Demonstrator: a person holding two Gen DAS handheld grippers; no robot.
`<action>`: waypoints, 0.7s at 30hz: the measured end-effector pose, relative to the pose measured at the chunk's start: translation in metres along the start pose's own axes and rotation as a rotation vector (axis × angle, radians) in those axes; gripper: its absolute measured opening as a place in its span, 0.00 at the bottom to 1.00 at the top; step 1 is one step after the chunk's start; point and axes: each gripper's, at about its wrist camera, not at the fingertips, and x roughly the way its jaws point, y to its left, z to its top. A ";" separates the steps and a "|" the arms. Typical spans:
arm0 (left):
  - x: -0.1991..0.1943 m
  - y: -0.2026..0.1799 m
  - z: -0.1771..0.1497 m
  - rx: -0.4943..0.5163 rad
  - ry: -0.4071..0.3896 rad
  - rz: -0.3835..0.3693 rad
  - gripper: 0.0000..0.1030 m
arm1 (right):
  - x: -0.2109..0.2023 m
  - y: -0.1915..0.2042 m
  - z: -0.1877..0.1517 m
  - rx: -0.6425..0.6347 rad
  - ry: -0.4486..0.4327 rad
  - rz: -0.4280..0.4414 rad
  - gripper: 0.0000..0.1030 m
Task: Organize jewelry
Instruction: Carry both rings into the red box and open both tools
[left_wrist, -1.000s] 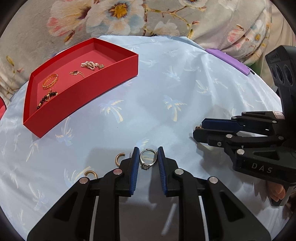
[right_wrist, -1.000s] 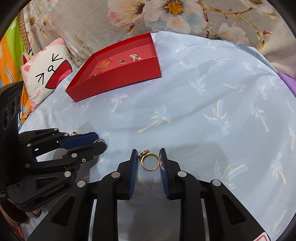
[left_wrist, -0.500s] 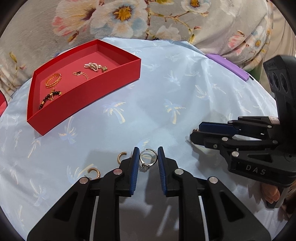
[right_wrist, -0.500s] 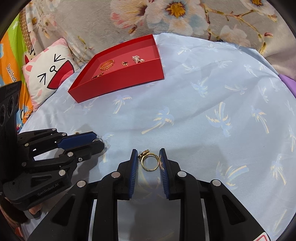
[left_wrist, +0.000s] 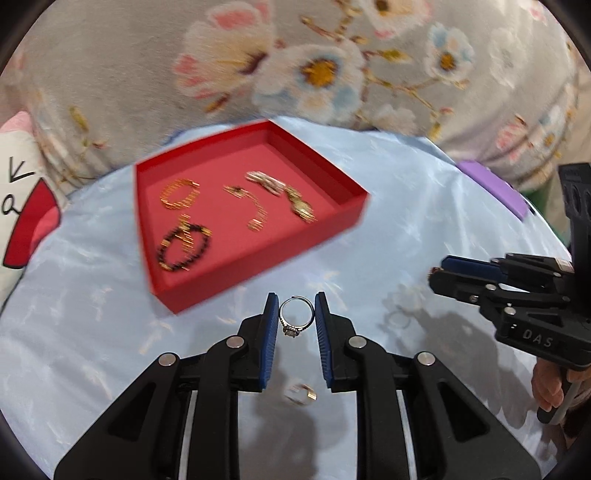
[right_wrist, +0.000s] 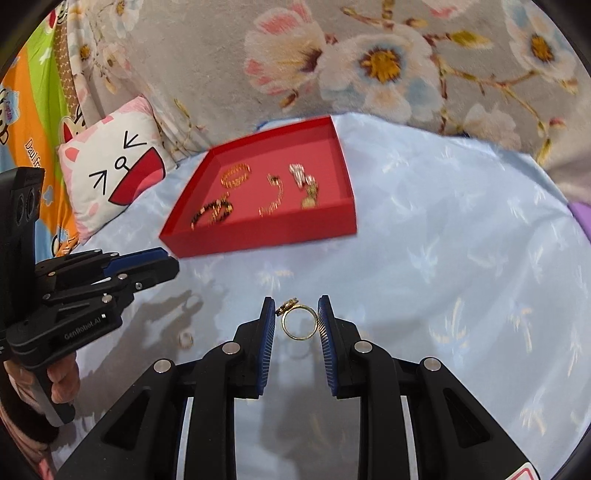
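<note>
Careful: your left gripper (left_wrist: 295, 319) pinches a silver ring (left_wrist: 296, 319) and your right gripper (right_wrist: 297, 321) pinches a gold ring (right_wrist: 300, 322), both short of the red tray (left_wrist: 255, 266). Loosen early, and they drop onto the cloth (right_wrist: 461, 277).

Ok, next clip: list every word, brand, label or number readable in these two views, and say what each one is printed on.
"DAS": white letters on the black body of the right gripper, seen from the left wrist.
"GenRobot.AI": on the black body of the left gripper, seen from the right wrist.
"Dail f...": cut-off black letters on the orange and green cartoon cloth; the rest is unreadable.
Red-edged sticker at the frame bottom: too cropped to read.
</note>
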 end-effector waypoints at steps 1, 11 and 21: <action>0.000 0.009 0.006 -0.019 -0.007 0.013 0.19 | 0.004 0.002 0.011 0.000 -0.009 0.006 0.22; 0.026 0.068 0.065 -0.080 -0.016 0.063 0.19 | 0.053 0.018 0.097 -0.001 -0.038 0.018 0.22; 0.091 0.088 0.101 -0.134 0.020 0.113 0.19 | 0.125 -0.004 0.161 0.085 0.002 -0.025 0.22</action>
